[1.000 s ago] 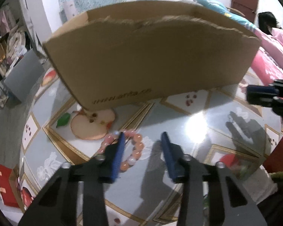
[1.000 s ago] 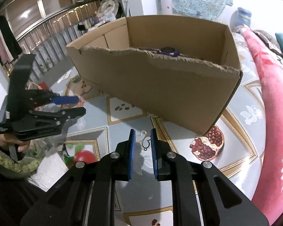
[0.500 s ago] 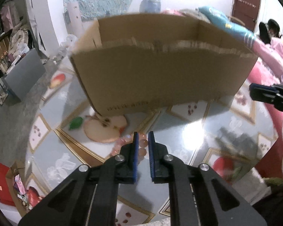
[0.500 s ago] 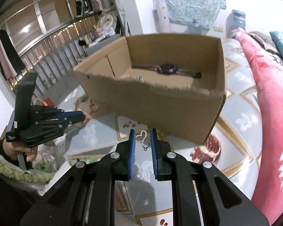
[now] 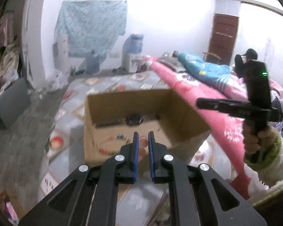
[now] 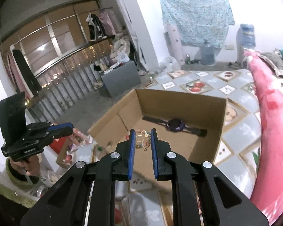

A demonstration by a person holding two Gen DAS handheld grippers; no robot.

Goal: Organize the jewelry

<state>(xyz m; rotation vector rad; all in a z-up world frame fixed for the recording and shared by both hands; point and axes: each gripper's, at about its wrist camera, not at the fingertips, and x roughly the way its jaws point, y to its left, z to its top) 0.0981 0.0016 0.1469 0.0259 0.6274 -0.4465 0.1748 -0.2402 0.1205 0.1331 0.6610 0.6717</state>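
Pink bead bracelet (image 5: 142,146) was seen clamped between the blue pads of the left gripper (image 5: 143,138), its loop hanging down from the tips above the near wall of the cardboard box (image 5: 181,113). Gold pendant (image 6: 143,139) was held in the narrow-set right gripper (image 6: 143,138), long axis roughly vertical, over the box's near edge. Inside the box a dark watch (image 6: 174,124) lay with its strap parallel to the far wall; small pieces were noted near the left wall, blurred. The box sat on a fruit-patterned tablecloth (image 6: 241,130).
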